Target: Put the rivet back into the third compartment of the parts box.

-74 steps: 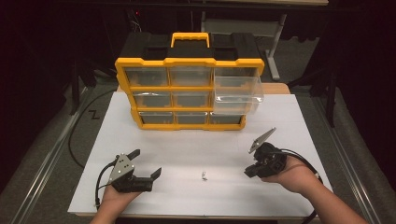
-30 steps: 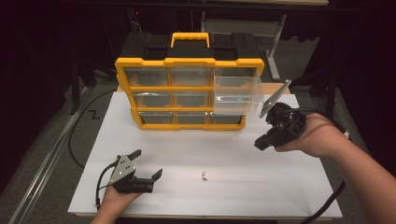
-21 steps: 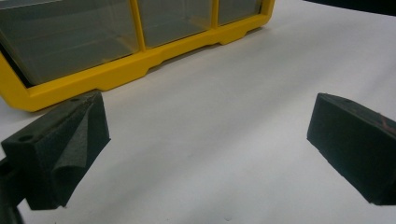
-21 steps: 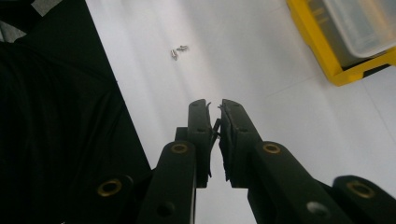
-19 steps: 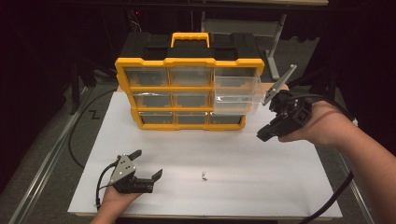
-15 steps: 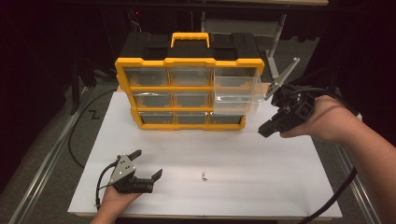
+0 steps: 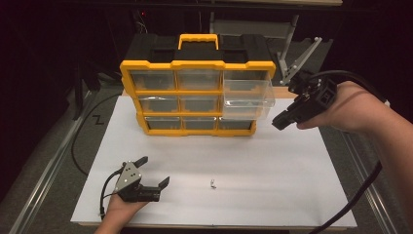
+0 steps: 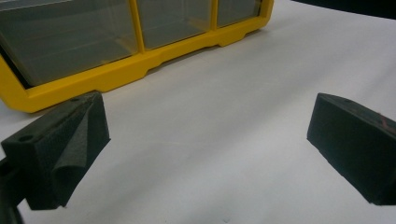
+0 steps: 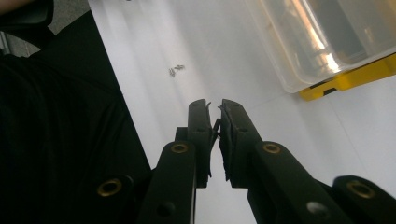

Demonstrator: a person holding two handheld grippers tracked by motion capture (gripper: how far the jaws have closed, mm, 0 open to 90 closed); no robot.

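Observation:
A yellow organiser [image 7: 197,66] with clear drawers stands at the back of the white board [image 7: 272,165]. Its middle right drawer [image 7: 248,95] is pulled out. My right gripper [image 7: 279,122] hangs in the air just right of that drawer, its tips pointing down and left. In the right gripper view its jaws [image 9: 215,106] are shut on a thin small metal piece, with the drawer [image 9: 327,42] ahead at upper right. Small metal screws [image 7: 213,184] lie on the board, also seen as screws [image 9: 176,70]. My left gripper [image 7: 153,170] rests open at the front left, nothing between its pads [image 8: 60,149].
The organiser's yellow base [image 8: 116,77] lies ahead of the left gripper. A black cable [image 7: 78,146] loops off the board's left edge. A grey metal stand [image 7: 292,58] rises behind the right gripper. The right gripper's cable [image 7: 360,190] trails over the board's right edge.
The right gripper has lifted from the front right of the board and travelled back and up to beside the pulled-out drawer. The left gripper has stayed put.

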